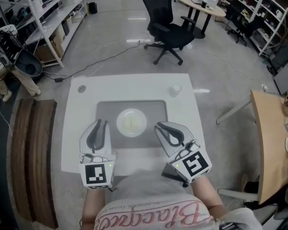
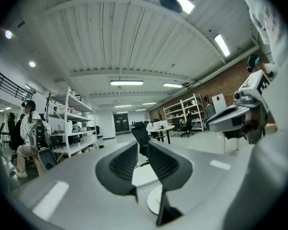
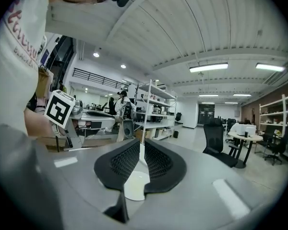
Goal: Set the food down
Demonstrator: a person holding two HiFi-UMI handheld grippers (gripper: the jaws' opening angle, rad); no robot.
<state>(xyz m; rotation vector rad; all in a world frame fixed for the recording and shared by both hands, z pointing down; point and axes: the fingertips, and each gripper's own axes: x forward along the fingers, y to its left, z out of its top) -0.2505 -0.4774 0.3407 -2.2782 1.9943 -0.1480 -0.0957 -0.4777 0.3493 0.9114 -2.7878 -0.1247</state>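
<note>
A pale portion of food lies on a round white plate at the middle of a grey mat on the white worktop. The left tongs rest on the mat just left of the plate. Their jaws stand slightly apart, with nothing between them. The right tongs rest just right of the plate, with their tips near its rim. Their jaws are drawn close, leaving only a narrow slit, and they also clamp nothing. Neither pair of tongs touches the food. A small white cup stands near the far right corner of the worktop. A black office chair stands on the floor beyond the far edge.
</note>
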